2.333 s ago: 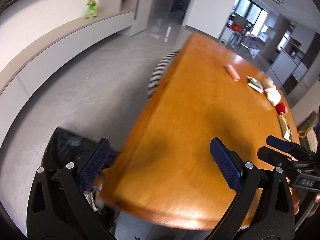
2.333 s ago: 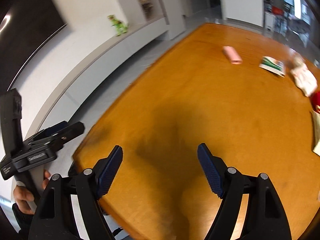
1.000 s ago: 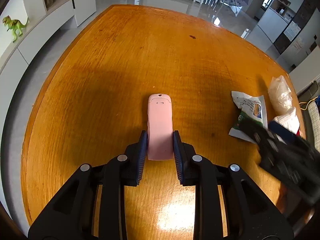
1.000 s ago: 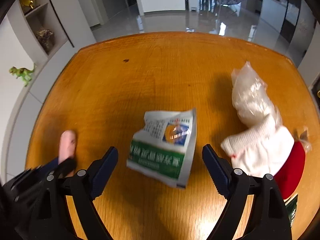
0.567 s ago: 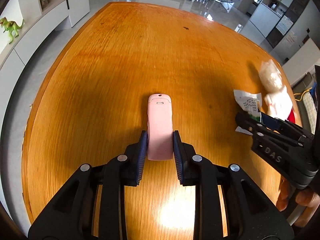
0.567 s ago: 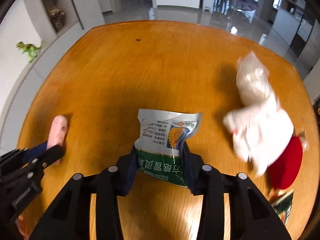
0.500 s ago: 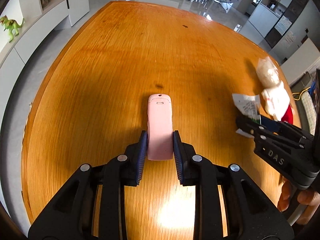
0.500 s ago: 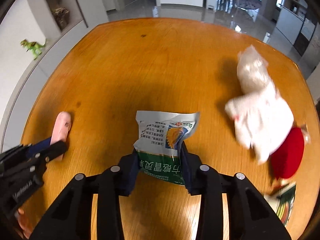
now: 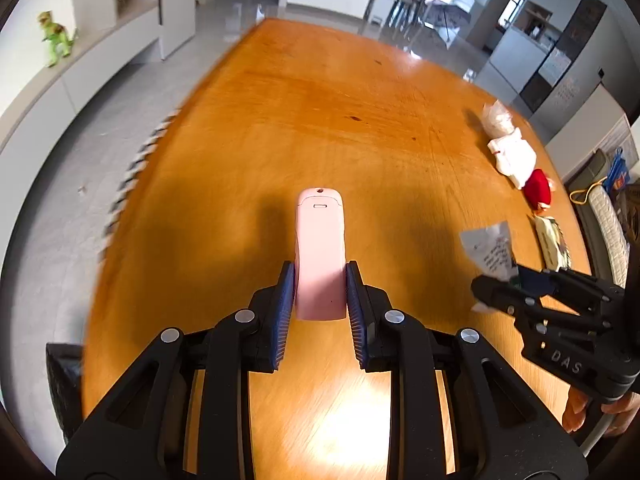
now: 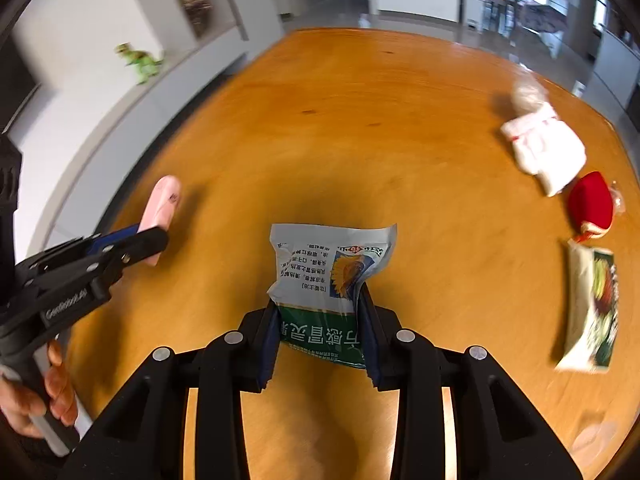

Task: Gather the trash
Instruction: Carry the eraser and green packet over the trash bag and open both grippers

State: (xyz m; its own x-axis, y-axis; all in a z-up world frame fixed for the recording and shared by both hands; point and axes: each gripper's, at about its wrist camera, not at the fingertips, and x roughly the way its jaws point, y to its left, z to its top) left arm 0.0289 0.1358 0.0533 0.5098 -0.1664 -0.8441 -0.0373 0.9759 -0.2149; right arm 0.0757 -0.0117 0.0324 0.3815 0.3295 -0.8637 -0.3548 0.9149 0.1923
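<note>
My left gripper [image 9: 320, 276] is shut on a flat pink oblong piece of trash [image 9: 320, 248], held just above the orange wooden table [image 9: 320, 100]. The right wrist view shows that same pink piece [image 10: 162, 200] at the left, in the left gripper [image 10: 148, 240]. My right gripper [image 10: 320, 304] is shut on the lower end of a white-and-green snack packet [image 10: 328, 264], whose top sticks out past the fingers. In the left wrist view the packet [image 9: 492, 248] hangs from the right gripper [image 9: 496, 284] at the right edge.
On the table's right side lie a white crumpled bag [image 10: 544, 148], a red item [image 10: 590, 200] and another printed packet [image 10: 592, 308]. A black trash bag [image 9: 64, 384] sits on the floor by the table's near left corner. A green toy dinosaur [image 9: 56, 40] stands on the wall ledge.
The right gripper has shut on the snack packet and lifted it. Both grippers have drawn back with their loads toward the table's left edge; floor and black bag now show.
</note>
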